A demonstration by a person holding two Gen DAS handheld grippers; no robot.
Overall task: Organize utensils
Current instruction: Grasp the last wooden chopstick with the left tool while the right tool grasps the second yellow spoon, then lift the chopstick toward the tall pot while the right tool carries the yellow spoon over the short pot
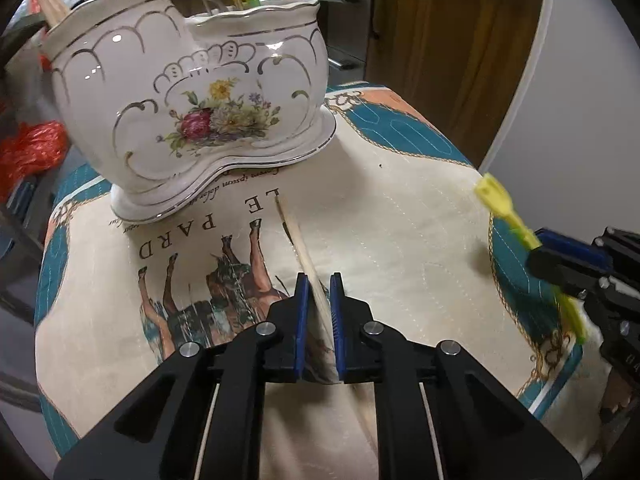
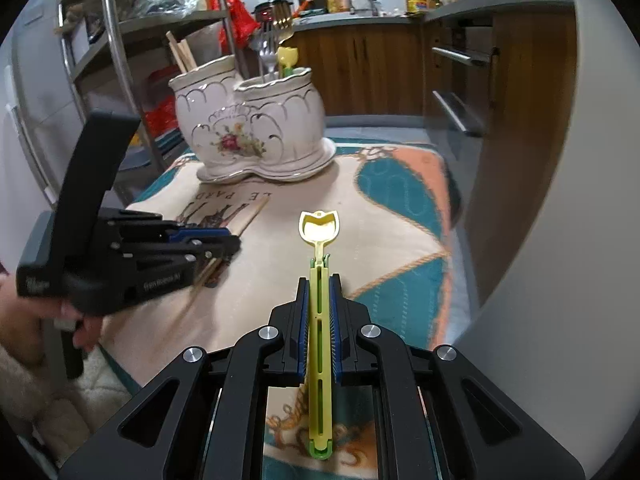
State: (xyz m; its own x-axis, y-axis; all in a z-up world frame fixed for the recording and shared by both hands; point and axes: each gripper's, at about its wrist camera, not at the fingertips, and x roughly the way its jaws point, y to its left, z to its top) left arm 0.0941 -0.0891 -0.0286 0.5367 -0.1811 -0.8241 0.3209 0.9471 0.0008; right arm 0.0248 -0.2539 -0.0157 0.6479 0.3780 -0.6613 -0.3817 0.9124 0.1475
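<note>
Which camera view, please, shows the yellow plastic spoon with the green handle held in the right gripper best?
The right wrist view: the yellow plastic spoon runs straight up the frame, bowl and slotted handle sharp, clamped in the right gripper. The left wrist view shows it only at the right edge, blurred and seen from the side.

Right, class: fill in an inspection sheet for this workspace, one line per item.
Surface: printed cloth covering the table.
Job's things: ceramic two-pot holder with chopsticks and forks inside; wooden chopstick; yellow-green plastic spoon.
Clutter: nothing seen on the cloth.
Grippers: left gripper shut on the chopstick; right gripper shut on the spoon.
Cables: nothing seen.
Surroundings: kitchen counter, wooden cabinets, metal shelf rack.
</note>
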